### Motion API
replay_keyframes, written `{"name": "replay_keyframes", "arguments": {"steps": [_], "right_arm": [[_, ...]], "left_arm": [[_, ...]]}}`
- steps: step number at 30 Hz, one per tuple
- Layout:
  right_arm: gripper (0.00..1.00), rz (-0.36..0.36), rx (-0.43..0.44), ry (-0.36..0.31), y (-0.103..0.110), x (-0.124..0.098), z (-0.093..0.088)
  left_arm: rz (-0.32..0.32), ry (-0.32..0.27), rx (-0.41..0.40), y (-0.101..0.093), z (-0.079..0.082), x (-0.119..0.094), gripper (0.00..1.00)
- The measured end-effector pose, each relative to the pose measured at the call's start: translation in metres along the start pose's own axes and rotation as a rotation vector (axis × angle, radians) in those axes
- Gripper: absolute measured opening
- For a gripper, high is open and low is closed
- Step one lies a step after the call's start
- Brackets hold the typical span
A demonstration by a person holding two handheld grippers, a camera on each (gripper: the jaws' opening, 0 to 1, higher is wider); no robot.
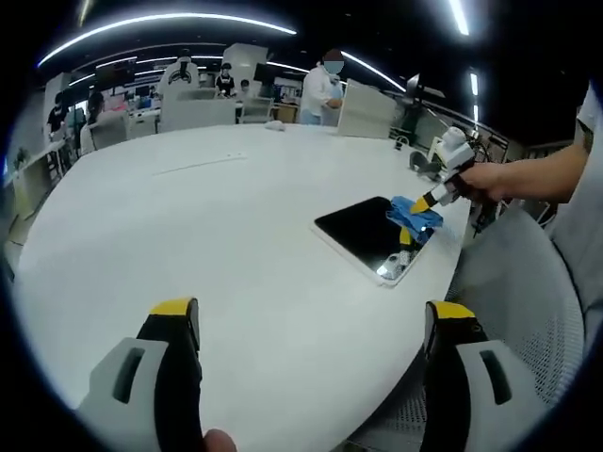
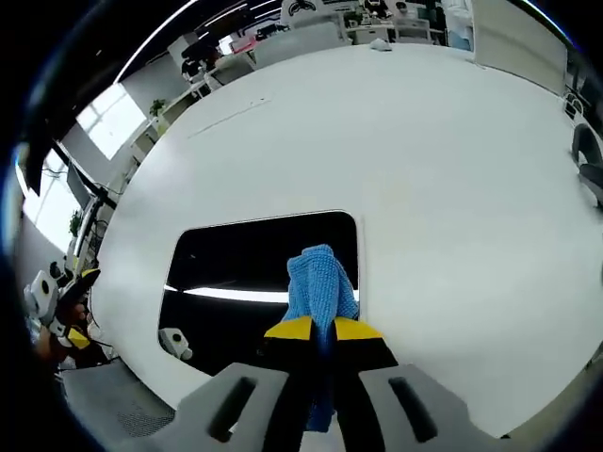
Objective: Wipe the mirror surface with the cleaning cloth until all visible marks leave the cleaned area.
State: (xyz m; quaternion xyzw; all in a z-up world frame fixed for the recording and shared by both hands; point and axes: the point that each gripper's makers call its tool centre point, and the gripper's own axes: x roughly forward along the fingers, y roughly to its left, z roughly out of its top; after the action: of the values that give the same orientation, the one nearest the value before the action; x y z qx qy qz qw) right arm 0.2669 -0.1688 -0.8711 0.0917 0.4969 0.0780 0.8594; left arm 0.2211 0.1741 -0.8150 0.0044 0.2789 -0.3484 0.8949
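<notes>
1. We have the right hand-held gripper (image 2: 323,330) pinching the cloth (image 2: 320,282), a blue, nubbly knit bunched between pressed-together jaws, and it meets the mirror (image 2: 236,259).
2. The mirror is a dark, glossy rounded rectangle lying flat near the bench (image 1: 236,217) edge; the bench is smooth, matte white.
3. Our left hand-held gripper (image 1: 311,325) hangs spread and empty, well apart from the mirror.
4. We judge wiping is under way; next calls for even strokes across the mirror's unwiped side.

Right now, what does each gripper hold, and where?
Right gripper pinches the blue cloth at its near end, over the mirror. Left gripper holds nothing.
</notes>
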Motion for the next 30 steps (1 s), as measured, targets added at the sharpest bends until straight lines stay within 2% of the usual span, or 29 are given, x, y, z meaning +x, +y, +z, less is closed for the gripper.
{"name": "replay_keyframes", "arguments": {"steps": [8,14,20,30], "right_arm": [[0.00,-0.015,-0.030,0.006,0.000,0.008,0.016],[0.00,-0.025,-0.039,0.006,-0.008,0.025,0.035],[0.00,-0.028,-0.046,0.003,-0.010,0.034,0.047],[0.00,-0.034,-0.059,-0.003,-0.005,0.039,0.061]], "left_arm": [[0.017,-0.016,-0.025,0.010,0.006,-0.002,0.99],[0.031,-0.022,-0.042,0.014,0.006,-0.001,0.99],[0.029,-0.023,-0.035,0.007,0.009,0.001,0.99],[0.031,-0.020,-0.043,0.006,0.012,0.004,0.99]]}}
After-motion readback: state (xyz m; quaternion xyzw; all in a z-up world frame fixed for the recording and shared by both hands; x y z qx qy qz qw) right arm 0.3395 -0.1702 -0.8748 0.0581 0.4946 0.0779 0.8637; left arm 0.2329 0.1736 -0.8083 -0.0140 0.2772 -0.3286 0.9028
